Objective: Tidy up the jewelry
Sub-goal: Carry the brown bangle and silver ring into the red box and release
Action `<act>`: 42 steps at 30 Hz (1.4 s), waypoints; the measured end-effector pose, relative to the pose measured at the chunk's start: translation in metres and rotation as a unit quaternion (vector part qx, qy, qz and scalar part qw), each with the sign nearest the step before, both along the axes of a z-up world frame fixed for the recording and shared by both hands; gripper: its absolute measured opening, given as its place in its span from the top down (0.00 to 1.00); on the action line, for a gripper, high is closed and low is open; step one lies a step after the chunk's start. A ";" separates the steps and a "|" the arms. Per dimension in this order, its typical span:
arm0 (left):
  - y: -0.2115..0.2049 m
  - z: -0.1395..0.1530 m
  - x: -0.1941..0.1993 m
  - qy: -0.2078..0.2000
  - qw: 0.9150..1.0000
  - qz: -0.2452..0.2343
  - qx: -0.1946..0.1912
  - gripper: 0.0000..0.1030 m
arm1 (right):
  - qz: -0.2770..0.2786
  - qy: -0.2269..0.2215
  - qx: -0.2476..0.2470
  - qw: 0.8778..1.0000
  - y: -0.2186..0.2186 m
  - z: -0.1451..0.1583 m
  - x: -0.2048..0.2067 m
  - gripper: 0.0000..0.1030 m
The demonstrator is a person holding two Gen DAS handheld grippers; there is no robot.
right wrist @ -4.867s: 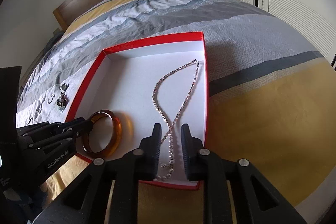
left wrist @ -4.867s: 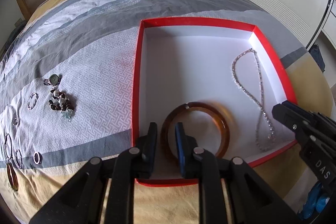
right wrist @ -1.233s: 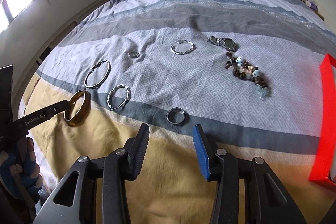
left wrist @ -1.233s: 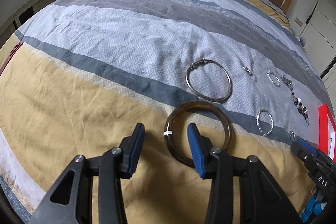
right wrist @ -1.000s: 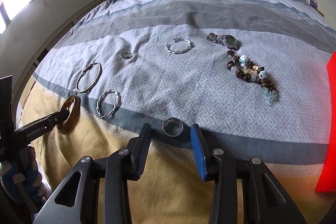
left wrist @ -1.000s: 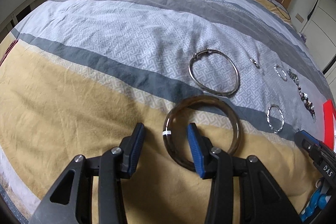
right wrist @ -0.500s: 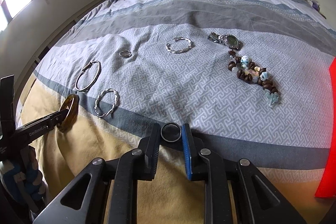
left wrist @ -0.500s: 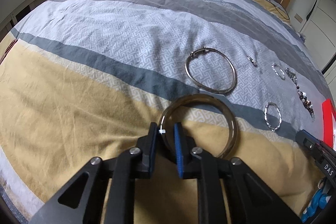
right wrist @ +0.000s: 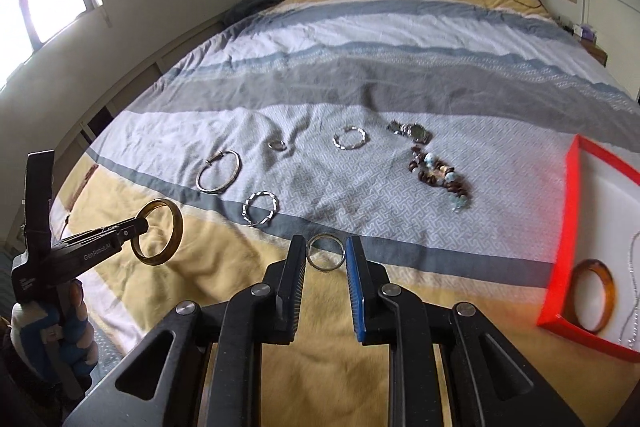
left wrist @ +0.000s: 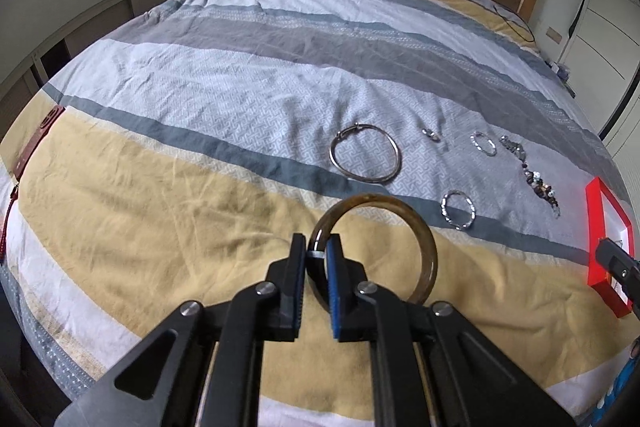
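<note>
Both grippers are loaded, your left gripper [left wrist: 316, 254] pinching the brown bangle [left wrist: 426, 247] and your right gripper [right wrist: 326, 253] squeezing the silver ring [right wrist: 326, 251], so carry them level to the red box [right wrist: 568, 227].

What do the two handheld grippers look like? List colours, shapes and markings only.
Both are black plastic. The right gripper has flat ribbed fingers, one faced in blue, on angular linkages with silver rivets. The left gripper shows white "GenRobot.AI" lettering along its side, and a blue-and-white gloved hand grips it.
</note>
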State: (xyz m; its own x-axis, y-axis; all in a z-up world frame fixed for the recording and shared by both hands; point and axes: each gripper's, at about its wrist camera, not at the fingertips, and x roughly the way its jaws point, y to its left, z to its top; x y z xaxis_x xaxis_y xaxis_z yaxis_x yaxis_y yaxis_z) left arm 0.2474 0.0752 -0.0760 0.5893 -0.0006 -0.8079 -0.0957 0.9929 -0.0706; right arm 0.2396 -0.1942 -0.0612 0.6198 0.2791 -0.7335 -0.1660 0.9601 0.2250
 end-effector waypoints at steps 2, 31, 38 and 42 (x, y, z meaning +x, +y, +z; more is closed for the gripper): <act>-0.002 0.013 -0.010 -0.011 1.000 -0.004 0.002 0.91 | -0.003 -0.011 0.000 1.000 -0.003 0.014 -0.014 0.80; -0.170 0.149 -0.115 -0.104 0.985 -0.140 0.004 0.91 | -0.101 -0.119 0.037 0.987 -0.143 0.098 -0.178 0.80; -0.244 0.144 -0.080 -0.099 0.973 -0.207 0.008 0.91 | -0.135 -0.108 0.026 0.985 -0.186 0.088 -0.157 0.80; -0.289 0.122 -0.050 -0.083 0.966 -0.244 0.015 0.91 | -0.157 -0.091 0.011 0.983 -0.213 0.077 -0.133 0.80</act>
